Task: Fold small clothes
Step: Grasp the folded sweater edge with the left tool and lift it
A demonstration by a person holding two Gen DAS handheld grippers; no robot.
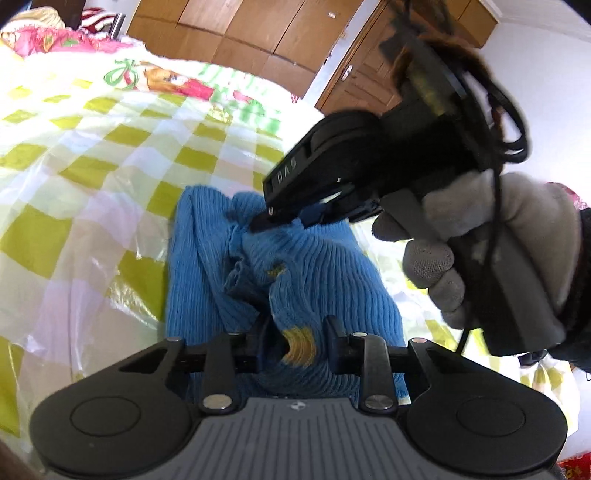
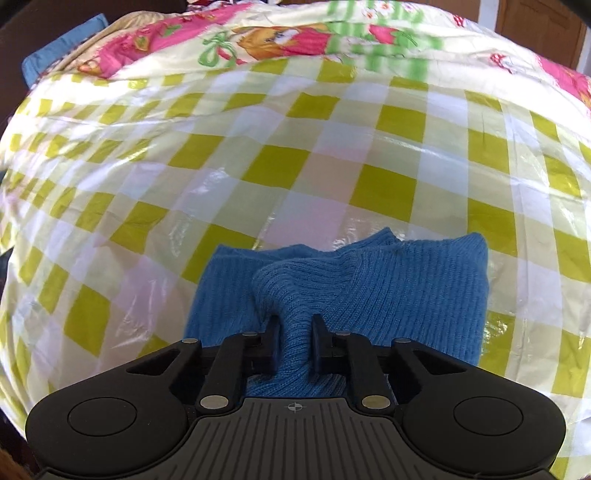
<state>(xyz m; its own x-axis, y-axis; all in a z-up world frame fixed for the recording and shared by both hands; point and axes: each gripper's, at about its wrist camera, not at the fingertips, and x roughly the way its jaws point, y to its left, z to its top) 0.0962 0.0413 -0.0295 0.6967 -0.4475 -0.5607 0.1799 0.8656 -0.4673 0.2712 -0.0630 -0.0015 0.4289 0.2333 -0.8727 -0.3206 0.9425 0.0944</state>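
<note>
Looking over the bed first: checked yellow-green plastic sheet w/ a cartoon quilt at the far end, wooden wardrobe behind. One blue knit sweater lies on the sheet, close to me, bunched into a rough rectangle, not flat. I'd say we're partway thru at best: body looks doubled over once, but edges are rumpled, folds loose in the middle, so squaring up and at least one more fold are left.

Right gripper points steeply down at the near edge of the sweater; its jaws are clamped on a raised ridge of blue knit, fabric pinched up betw. the pads. In the left wrist view I see it from the side, held by a grey-gloved hand.

Left gripper sits at the opposite edge of the sweater, jaws closed in on a thick wad of knit w/ a yellow stitched patch betw. them. Both ends gripped, garment spans the gap betw. the two.
</note>
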